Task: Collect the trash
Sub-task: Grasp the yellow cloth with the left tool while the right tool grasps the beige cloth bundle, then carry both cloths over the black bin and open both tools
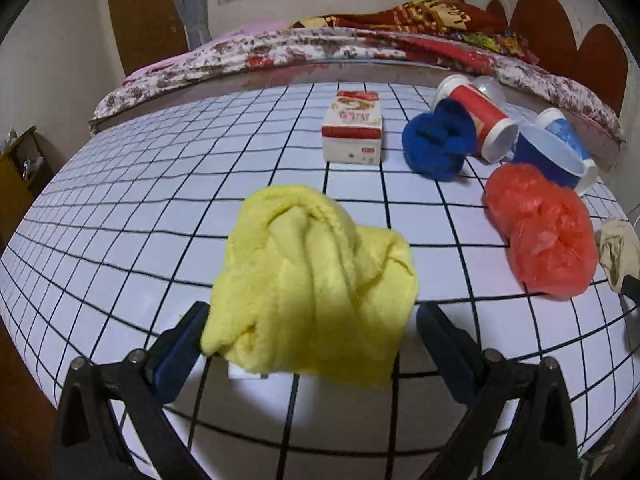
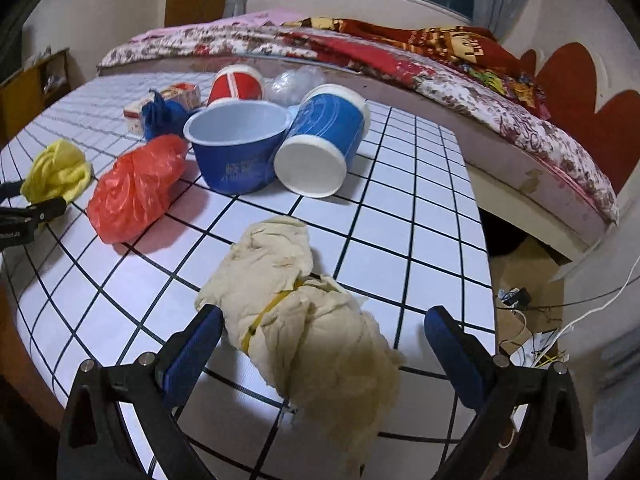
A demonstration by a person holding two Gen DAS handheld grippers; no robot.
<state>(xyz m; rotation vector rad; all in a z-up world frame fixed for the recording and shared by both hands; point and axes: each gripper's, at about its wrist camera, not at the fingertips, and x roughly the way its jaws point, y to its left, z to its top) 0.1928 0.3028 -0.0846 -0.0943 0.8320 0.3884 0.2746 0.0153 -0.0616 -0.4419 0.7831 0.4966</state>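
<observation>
Pre-grasp: left tool (image 1: 308,336) gapes around the yellow cloth (image 1: 312,284), right tool (image 2: 324,332) around the cream rag (image 2: 304,320); closing likely follows.

The left gripper (image 1: 312,332) has its jaws spread wide around a crumpled yellow fleece cloth (image 1: 312,280) on the white, black-gridded surface (image 1: 120,220). Further back lie a red-and-white carton (image 1: 353,128), a bunched blue cloth (image 1: 438,144) and a crumpled red plastic bag (image 1: 540,232).
</observation>
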